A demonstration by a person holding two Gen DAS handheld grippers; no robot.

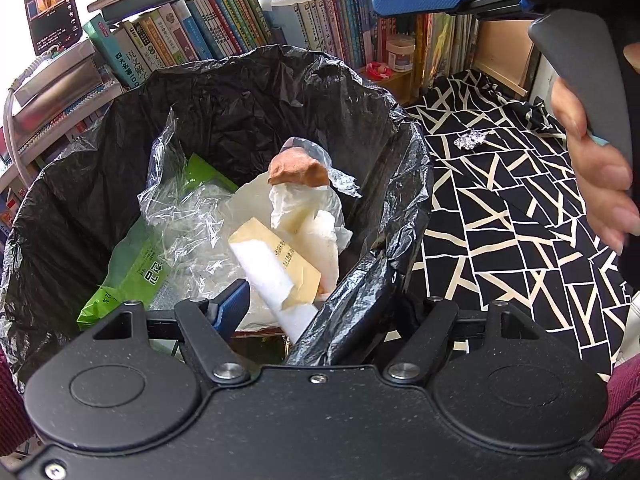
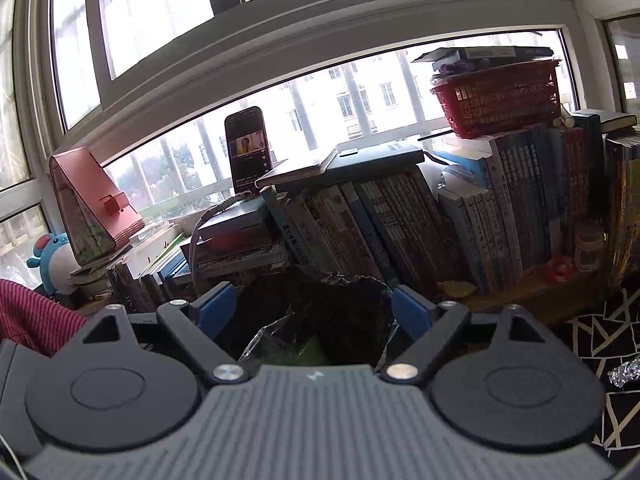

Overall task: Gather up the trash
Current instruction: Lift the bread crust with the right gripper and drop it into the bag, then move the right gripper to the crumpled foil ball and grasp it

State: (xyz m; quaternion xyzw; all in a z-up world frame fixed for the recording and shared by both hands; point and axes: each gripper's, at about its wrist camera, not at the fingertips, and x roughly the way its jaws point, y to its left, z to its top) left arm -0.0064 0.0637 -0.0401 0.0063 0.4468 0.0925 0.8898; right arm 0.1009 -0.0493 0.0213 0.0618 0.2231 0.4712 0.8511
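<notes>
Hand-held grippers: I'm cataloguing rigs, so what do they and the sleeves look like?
Left hand-held gripper: speckled black body, round covers, silver screws, blue fingers. Right hand-held gripper: ribbed grey body, same blue fingers. Sleeve: red, dark-striped knit.

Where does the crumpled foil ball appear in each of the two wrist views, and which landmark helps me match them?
Left wrist view: the crumpled foil ball lies upper right of centre, on the black-and-white patterned cloth, right of the black bin bag.
Right wrist view: it sits at the far right edge, low, on the same cloth.
Shared landmark: the phone standing above the books.
</notes>
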